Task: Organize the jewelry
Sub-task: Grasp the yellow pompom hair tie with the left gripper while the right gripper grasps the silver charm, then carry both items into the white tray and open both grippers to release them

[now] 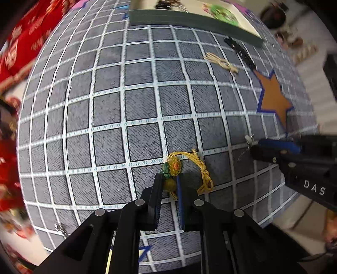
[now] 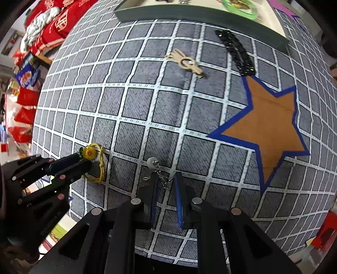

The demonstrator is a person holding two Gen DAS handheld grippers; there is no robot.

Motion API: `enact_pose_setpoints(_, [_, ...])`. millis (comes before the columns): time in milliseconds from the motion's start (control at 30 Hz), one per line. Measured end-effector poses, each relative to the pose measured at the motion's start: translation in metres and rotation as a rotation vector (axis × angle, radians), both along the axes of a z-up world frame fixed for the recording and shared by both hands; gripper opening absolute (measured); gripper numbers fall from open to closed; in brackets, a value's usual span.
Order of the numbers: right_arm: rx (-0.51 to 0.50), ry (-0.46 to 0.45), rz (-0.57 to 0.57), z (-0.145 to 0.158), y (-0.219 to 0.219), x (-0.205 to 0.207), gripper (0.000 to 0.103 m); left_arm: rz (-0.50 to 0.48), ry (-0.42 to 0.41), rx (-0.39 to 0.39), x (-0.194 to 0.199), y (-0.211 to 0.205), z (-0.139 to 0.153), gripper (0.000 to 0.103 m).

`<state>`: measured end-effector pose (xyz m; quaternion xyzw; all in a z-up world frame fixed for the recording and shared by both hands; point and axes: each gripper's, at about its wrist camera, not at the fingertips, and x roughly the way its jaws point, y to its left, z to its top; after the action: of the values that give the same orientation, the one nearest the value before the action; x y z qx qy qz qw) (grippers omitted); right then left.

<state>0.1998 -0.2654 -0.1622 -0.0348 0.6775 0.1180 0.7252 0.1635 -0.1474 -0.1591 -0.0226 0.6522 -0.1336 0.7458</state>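
Note:
My left gripper (image 1: 169, 185) is shut on a yellow cord bracelet (image 1: 202, 168) with a sunflower bead (image 1: 175, 165); a yellow bead sits between the pads, just above the grey grid mat (image 1: 109, 118). In the right wrist view the same bracelet (image 2: 99, 166) and left gripper (image 2: 84, 159) show at the left. My right gripper (image 2: 165, 181) is open, its fingers on either side of a silver chain (image 2: 164, 179) with a white pearl (image 2: 152, 162) lying on the mat. The right gripper (image 1: 256, 147) shows at the right of the left wrist view.
A dark green tray (image 2: 202, 14) at the mat's far edge holds a green bangle (image 2: 242, 8) and dark items. A beige clip (image 2: 185, 62) and a black bead bracelet (image 2: 238, 52) lie before it. An orange star patch (image 2: 271, 126) is on the right. Red packages (image 2: 52, 23) lie far left.

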Motion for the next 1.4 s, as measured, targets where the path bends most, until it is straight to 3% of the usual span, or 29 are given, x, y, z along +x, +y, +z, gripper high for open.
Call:
enact_pose_setpoints(133, [0.029, -0.004, -0.021, 0.009, -0.015, 0.003, 0.016, 0.036, 0.005, -0.032, 0.008, 0.004, 0.010, 0.022])
enact_pose_setpoints(900, [0.126, -0.083, -0.103, 0.067, -0.052, 0.045, 0.016, 0.036, -0.128, -0.106, 0.059, 0.016, 0.069, 0.022])
enact_pose_setpoints(1400, [0.154, -0.200, -0.116, 0.119, -0.077, 0.130, 0.017, 0.053, -0.272, -0.124, 0.150, 0.007, 0.119, 0.022])
